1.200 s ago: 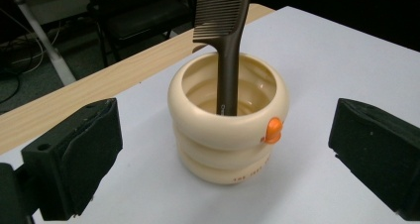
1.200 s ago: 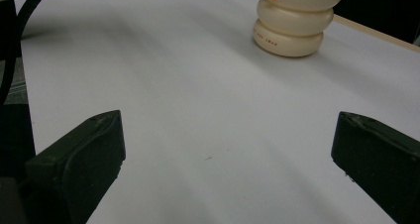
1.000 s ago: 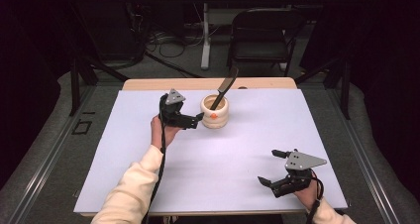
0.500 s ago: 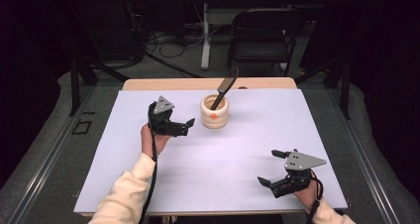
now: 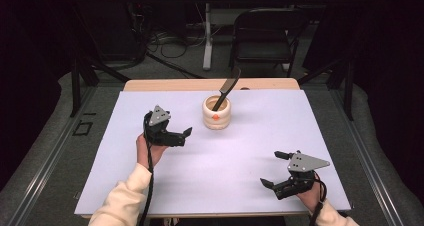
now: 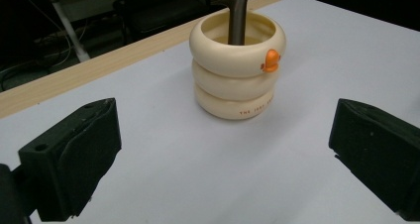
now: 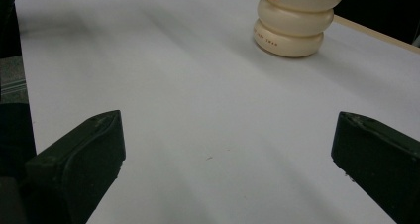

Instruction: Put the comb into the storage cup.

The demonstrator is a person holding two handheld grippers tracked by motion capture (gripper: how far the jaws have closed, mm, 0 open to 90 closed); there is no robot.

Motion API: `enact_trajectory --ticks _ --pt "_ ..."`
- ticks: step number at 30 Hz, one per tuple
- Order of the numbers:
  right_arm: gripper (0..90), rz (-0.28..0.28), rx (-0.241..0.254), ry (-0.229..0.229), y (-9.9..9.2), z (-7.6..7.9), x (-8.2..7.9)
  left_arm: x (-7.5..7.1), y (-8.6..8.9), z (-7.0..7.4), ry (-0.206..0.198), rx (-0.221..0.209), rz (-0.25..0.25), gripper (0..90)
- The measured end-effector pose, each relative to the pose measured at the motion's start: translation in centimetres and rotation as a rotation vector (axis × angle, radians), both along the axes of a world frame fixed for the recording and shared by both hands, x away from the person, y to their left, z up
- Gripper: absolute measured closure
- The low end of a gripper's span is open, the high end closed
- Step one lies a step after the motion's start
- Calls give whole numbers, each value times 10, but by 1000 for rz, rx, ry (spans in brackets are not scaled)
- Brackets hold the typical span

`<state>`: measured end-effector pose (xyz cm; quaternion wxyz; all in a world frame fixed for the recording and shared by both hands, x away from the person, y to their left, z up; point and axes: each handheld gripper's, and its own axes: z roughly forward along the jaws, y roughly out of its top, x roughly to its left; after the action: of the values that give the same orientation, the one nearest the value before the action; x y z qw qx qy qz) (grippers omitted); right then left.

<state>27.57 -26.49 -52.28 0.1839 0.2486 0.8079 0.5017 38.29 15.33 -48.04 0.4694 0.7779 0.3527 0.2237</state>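
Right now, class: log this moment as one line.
left gripper: open, empty, near holder | comb: in holder | right gripper: open, empty

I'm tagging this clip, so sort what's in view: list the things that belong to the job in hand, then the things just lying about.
Job in hand:
- cream ringed holder
- dark comb standing in it
- left gripper, open, nearest the holder

Just about:
- right gripper, open, idle at the near edge
- white table cover
- folding chair behind the table

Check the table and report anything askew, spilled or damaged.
Nothing stands out. The cream ringed holder stands upright on the white table cover, with a dark comb leaning in it. No spill or damage shows.
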Motion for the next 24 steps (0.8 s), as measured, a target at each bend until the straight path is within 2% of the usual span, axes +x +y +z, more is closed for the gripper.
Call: enact_trajectory --ticks 24 --pt "0 0 -2 -1 0 0 0 -46 17 -13 -24 24 26 0"
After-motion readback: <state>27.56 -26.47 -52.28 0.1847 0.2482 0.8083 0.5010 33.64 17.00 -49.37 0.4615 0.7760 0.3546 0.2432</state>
